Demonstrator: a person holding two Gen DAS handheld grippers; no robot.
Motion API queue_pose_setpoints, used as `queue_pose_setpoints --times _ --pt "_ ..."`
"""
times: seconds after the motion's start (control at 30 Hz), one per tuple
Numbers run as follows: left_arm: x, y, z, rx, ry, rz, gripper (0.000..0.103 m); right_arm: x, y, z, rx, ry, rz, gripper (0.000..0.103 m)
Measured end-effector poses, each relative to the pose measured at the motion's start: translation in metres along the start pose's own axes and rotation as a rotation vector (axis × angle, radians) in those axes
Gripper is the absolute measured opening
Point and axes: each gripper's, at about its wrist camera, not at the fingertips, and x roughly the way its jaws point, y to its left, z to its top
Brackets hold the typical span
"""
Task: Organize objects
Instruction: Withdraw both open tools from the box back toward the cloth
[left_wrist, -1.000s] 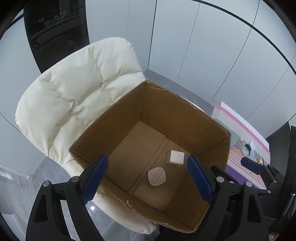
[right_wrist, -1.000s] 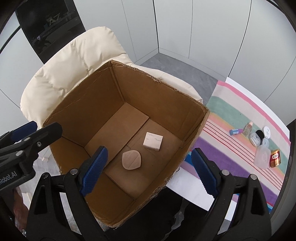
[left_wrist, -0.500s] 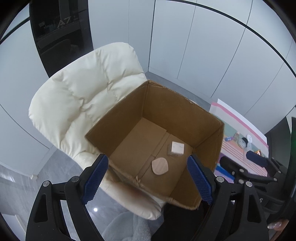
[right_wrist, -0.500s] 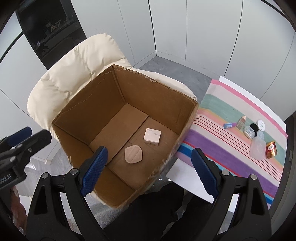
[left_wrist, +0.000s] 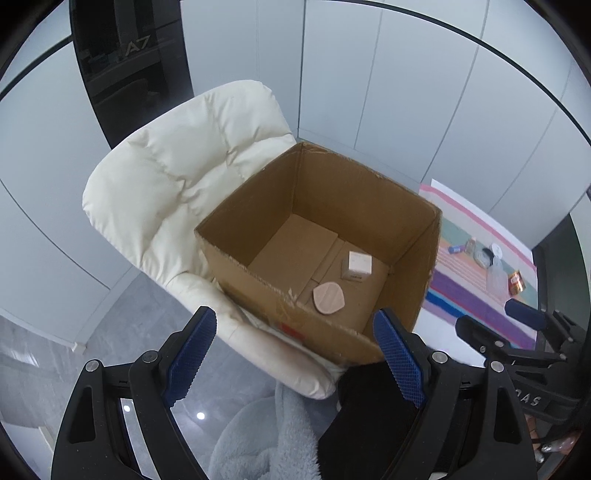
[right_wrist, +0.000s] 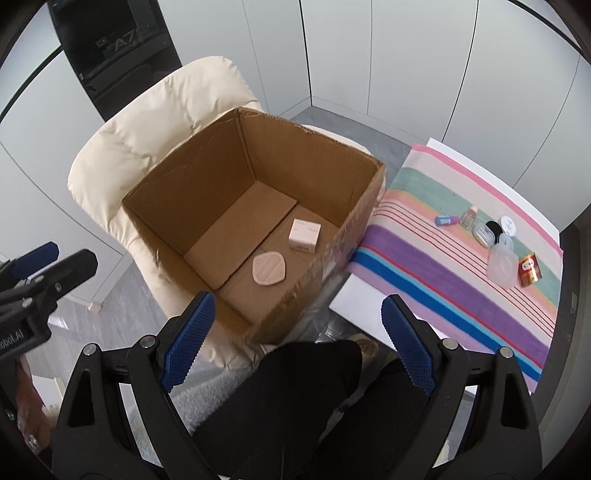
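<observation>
Both the left tongs (left_wrist: 295, 354) and the right tongs (right_wrist: 297, 334) are held spread and empty above the cardboard box (right_wrist: 207, 177) on the cream chair (right_wrist: 155, 110). A small white carton (right_wrist: 303, 235) and a pink pad (right_wrist: 269, 268) lie inside. The remaining small items (right_wrist: 491, 240) are clustered far right on the striped table (right_wrist: 424, 258). The clear jar (right_wrist: 501, 266) could be knocked over if neighbours are brushed, so tightly are they packed.
</observation>
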Motion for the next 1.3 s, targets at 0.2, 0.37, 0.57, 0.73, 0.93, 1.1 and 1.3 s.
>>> queue_pose_setpoints --times 0.2,0.37,0.57,0.73,0.93,1.1,1.3 --pt "-0.005 -0.002 -0.027 0.041 0.033 0.03 0.088 -0.014 -0.004 -0.025 0.023 0.02 0.013 0.093" --pt "-0.016 -0.004 -0.042 0.047 0.037 0.037 0.088 -0.033 -0.007 -0.047 0.036 0.011 -0.006 0.093" --pt "-0.031 -0.01 -0.045 0.016 0.022 -0.034 0.088 -0.048 -0.019 -0.06 0.053 -0.01 -0.004 0.093" --pt "-0.033 -0.03 -0.046 0.066 0.029 -0.033 0.088 -0.058 -0.03 -0.067 0.075 -0.03 -0.012 0.093" --pt "-0.035 -0.052 -0.044 0.092 0.039 -0.082 0.088 -0.068 -0.051 -0.076 0.113 -0.048 -0.021 0.093" --pt "-0.036 -0.073 -0.038 0.122 0.028 -0.095 0.088 -0.078 -0.075 -0.084 0.163 -0.062 -0.055 0.093" --pt "-0.029 -0.109 -0.036 0.203 0.036 -0.148 0.088 -0.092 -0.111 -0.095 0.249 -0.08 -0.109 0.093"
